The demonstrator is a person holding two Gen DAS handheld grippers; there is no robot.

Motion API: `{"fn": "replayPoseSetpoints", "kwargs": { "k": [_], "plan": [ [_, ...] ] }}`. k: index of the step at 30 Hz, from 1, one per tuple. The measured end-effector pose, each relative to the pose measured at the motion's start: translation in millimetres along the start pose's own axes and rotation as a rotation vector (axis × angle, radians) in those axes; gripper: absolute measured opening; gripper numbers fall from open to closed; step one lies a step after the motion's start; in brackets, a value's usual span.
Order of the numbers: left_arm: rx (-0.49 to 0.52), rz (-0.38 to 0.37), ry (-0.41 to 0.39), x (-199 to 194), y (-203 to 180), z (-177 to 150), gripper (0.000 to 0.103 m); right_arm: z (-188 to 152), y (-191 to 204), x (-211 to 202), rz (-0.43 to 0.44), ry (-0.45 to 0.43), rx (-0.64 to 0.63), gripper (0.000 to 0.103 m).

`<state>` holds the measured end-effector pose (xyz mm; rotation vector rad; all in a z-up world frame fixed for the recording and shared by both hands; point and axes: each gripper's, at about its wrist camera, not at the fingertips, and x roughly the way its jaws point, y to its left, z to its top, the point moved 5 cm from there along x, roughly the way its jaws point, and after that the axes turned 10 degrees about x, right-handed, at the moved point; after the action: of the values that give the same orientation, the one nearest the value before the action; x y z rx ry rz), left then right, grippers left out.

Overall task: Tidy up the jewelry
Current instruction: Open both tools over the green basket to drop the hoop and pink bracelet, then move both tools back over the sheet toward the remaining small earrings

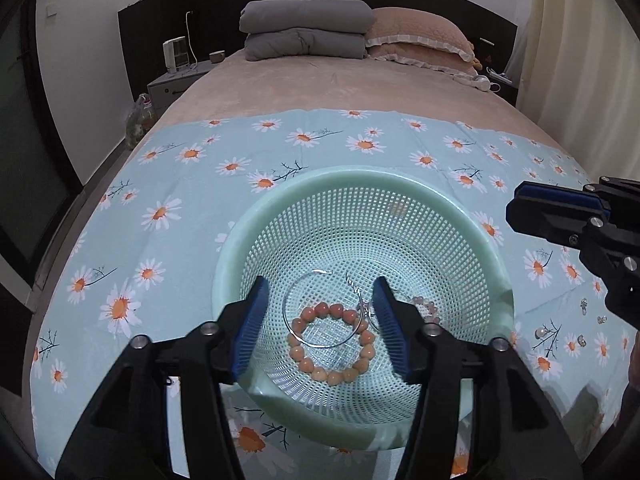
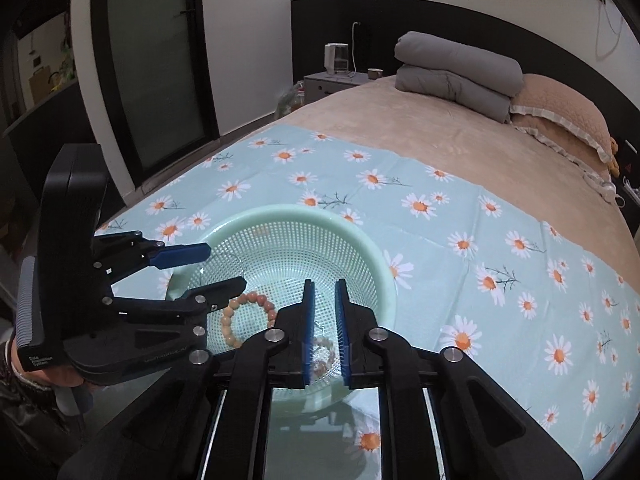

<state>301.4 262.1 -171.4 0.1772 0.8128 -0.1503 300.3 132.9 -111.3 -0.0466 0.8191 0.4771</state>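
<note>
A pale green mesh basket (image 1: pixel 400 184) (image 2: pixel 280 216) sits on the daisy-print cloth. Inside lie an orange bead bracelet (image 1: pixel 332 344) (image 2: pixel 236 312), a thin silver bangle (image 1: pixel 296 292) and a pale pink bead bracelet (image 1: pixel 426 306) (image 2: pixel 324 354). My left gripper (image 1: pixel 320 320) (image 2: pixel 216 264) hangs open and empty over the basket, above the orange bracelet. My right gripper (image 2: pixel 325 320) is at the basket's near right side, jaws narrowly apart with nothing between them; in the left wrist view its fingers (image 1: pixel 560 208) show right of the basket. Small earrings (image 1: pixel 580 336) lie on the cloth at the right.
The daisy cloth (image 1: pixel 280 148) (image 2: pixel 480 240) covers the foot of a tan bed. Folded grey blankets (image 1: pixel 304 32) and a pillow (image 1: pixel 420 36) lie at the head. A nightstand (image 2: pixel 328 80) with a small appliance stands at the far left side.
</note>
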Motion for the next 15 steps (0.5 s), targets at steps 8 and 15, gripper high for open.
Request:
{"fn": "replayPoseSetpoints", "kwargs": {
  "k": [8, 15],
  "plan": [
    [0.020, 0.032, -0.009, -6, -3, 1, 0.091, -8, -45, -33, -0.038, -0.070, 0.092, 0.069],
    [0.058, 0.027, -0.045, -18, -27, 6, 0.094, -46, -124, -74, -0.194, -0.087, 0.184, 0.073]
  ]
}}
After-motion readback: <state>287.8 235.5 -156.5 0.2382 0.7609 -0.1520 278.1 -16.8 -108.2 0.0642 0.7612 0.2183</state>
